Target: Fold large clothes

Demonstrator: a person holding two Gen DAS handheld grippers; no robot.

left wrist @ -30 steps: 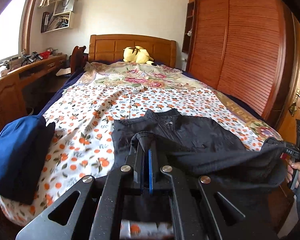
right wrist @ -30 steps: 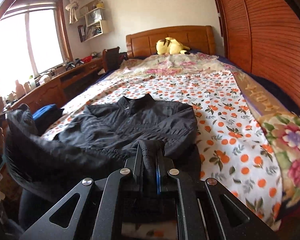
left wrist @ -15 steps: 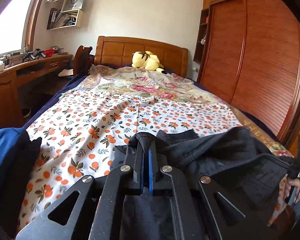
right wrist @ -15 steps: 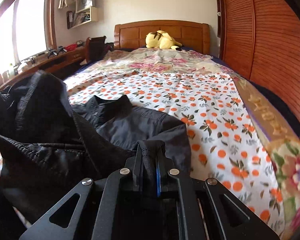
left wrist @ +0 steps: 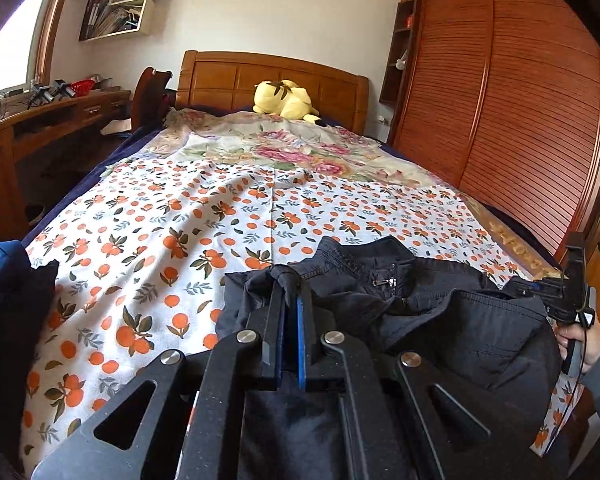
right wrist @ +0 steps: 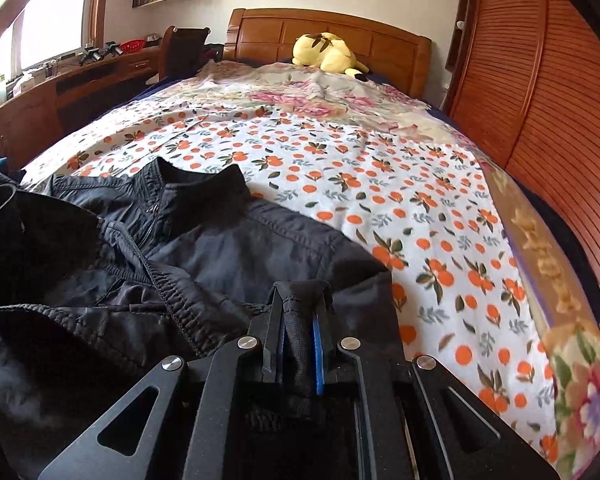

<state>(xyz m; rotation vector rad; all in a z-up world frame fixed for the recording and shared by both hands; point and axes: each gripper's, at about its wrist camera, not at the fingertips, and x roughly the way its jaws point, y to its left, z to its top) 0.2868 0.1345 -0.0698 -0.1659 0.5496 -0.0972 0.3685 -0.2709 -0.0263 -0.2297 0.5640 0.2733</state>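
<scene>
A black jacket (left wrist: 420, 308) lies at the near end of the bed, collar (left wrist: 364, 256) toward the headboard. My left gripper (left wrist: 290, 284) is shut on a fold of the jacket's hem at its left side. My right gripper (right wrist: 298, 300) is shut on the hem at the jacket's (right wrist: 228, 248) right side. The lower part of the jacket is doubled up over its chest. The right gripper also shows in the left wrist view (left wrist: 568, 300), held in a hand at the right edge.
The bed (left wrist: 204, 208) has an orange-print sheet. A yellow plush toy (left wrist: 284, 98) lies by the headboard. A blue garment pile (left wrist: 0, 280) sits at the bed's left edge. A wooden desk (left wrist: 40, 120) stands left, a slatted wardrobe (left wrist: 520, 120) right.
Both grippers carried the jacket's hem up and forward toward the collar, then came down. The lifted lower half now rests folded over the jacket's upper part.
</scene>
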